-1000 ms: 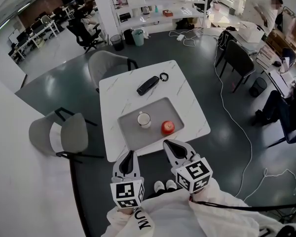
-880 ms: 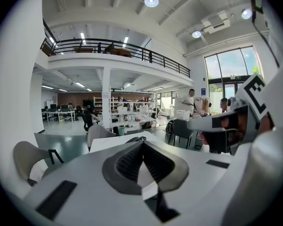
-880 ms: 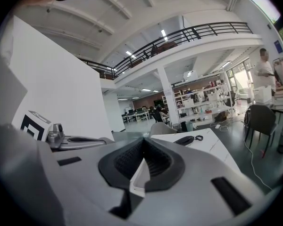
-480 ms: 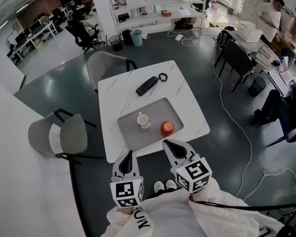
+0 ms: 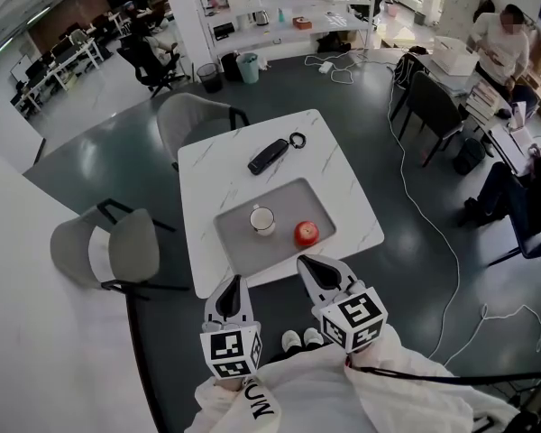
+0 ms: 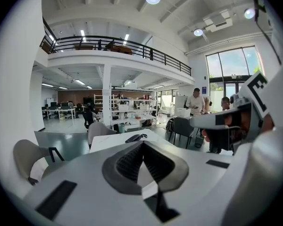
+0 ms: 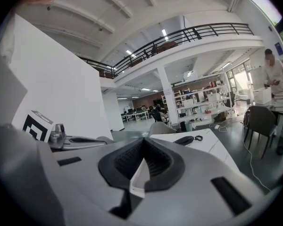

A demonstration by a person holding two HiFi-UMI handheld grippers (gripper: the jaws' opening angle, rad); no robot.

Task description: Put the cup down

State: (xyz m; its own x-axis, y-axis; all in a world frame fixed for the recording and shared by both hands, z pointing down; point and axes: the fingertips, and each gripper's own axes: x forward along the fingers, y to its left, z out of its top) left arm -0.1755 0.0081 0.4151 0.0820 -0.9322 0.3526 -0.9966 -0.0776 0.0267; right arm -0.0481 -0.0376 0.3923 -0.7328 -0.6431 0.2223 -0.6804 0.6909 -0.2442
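Both pairs of fingers are pressed together with nothing between them. The left gripper (image 5: 235,287) and right gripper (image 5: 308,267) hang at the near edge of the surface (image 5: 207,165). The cup (image 5: 262,218) stands upright on the grey tray (image 5: 239,251), beyond the fingertips and clear of both. A red apple (image 5: 307,233) sits just ahead of the right fingers.

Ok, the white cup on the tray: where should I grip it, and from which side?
Probably the cup by its body just under the rim, approached from the near edge with the left gripper: it stands upright on the tray, the apple sits at its right, and the handle seems to face away. Open the jaws first.
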